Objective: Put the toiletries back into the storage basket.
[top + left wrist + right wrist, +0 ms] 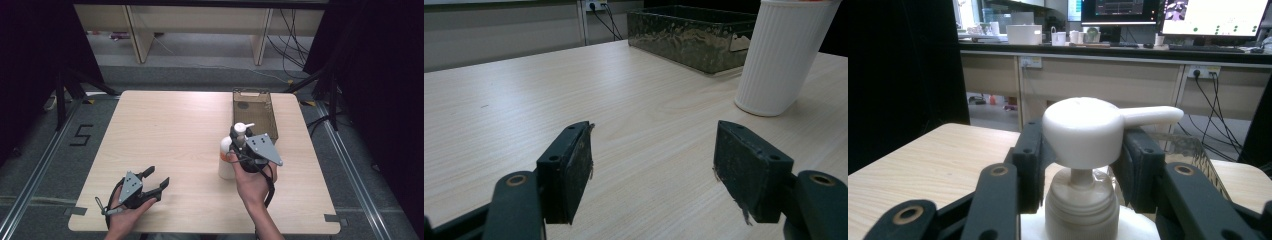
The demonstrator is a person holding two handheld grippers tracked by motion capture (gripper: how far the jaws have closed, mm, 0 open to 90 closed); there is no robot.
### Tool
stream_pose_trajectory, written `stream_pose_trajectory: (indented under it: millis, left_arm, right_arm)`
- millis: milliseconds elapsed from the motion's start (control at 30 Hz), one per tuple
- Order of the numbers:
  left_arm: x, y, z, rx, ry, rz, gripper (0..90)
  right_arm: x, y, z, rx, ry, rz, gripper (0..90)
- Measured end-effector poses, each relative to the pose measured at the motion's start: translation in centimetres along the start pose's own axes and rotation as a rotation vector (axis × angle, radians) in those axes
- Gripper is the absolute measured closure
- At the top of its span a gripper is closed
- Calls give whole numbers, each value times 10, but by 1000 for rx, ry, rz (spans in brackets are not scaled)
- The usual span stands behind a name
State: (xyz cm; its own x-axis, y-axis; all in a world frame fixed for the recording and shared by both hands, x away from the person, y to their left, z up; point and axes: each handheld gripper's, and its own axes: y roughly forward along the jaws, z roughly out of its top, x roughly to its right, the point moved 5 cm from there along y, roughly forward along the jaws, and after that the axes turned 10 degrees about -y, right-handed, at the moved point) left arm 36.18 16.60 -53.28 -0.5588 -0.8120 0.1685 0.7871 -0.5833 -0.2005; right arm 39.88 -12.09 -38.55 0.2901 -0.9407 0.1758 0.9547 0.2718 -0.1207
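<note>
Right hand-held gripper (1080,165) brackets pump bottle (227,159) head, jaws part-closed, contact unclear; bottle upright just before wire basket (255,112). You centre pads, squeeze evenly. Left hand-held gripper (155,181) agape, empty, well left.

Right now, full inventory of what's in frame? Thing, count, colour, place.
pump bottle: 1, white, upright on the table's right half, pump head between the right claw's jaws
mesh basket: 1, dark metal, far right of table, beyond the bottle
table: 1, light wood
desks: pale, on the floor beyond the table
left claw: 1, black, open, near left of the table, nothing between the jaws
right claw: 1, black, jaws either side of the pump head, contact unclear
</note>
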Motion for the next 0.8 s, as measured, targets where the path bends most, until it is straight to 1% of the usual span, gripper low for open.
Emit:
stream_pose_trajectory:
  millis: [100, 133, 200, 233, 300, 333, 400, 433, 467, 500, 533, 567, 600, 633, 667, 733, 767, 800]
  left_arm:
    - [0, 0, 0, 0, -1, -1, 311]
    - [0, 0, 0, 0, -1, -1, 312]
    - [0, 0, 0, 0, 0, -1, 312]
    - [0, 0, 0, 0, -1, -1, 311]
    - [0, 0, 0, -1, 0, -2, 312]
    - [0, 0, 0, -1, 0, -2, 311]
    - [0, -2, 0, -17, 2, 12, 311]
    - [0, 0, 0, 0, 0, -1, 311]
    - [0, 0, 0, 0, 2, 0, 311]
    - [0, 0, 0, 0, 1, 0, 311]
    - [0, 0, 0, 0, 1, 0, 311]
    - [0, -2, 0, -17, 1, 13, 311]
    - [0, -2, 0, -17, 1, 13, 311]
    - [0, -1, 0, -16, 4, 12, 311]
    - [0, -1, 0, -16, 4, 12, 311]
    - [0, -1, 0, -15, 2, 11, 311]
    - [0, 0, 0, -1, 1, 1, 311]
    - [0, 0, 0, -1, 1, 1, 311]
  right_arm:
    - [0, 0, 0, -2, 4, 4, 599]
    - [-2, 0, 0, -6, 15, 11, 600]
    - [0, -1, 0, -2, 14, 3, 600]
    - [1, -2, 0, -5, 28, 5, 601]
    - [3, -2, 1, -2, 28, 6, 601]
    - [4, -3, 2, 0, 20, 1, 601]
    - [5, -4, 4, 2, 24, 2, 601]
    - [6, -4, 5, 8, 15, 3, 601]
    - [7, -4, 6, 12, 12, -3, 601]
    - [7, -6, 7, 4, 25, 1, 601]
    - [7, -6, 7, 4, 25, 1, 601]
    - [10, -6, 8, 12, 14, -8, 601]
    - [10, -6, 8, 12, 14, -8, 601]
    - [11, -7, 9, 7, 24, -7, 601]
    - [12, -8, 9, 11, 15, -11, 601]
    - [12, -8, 10, 16, 23, -11, 602]
    - [14, -9, 12, 14, 26, -13, 601]
    - [14, -9, 12, 14, 26, -13, 601]
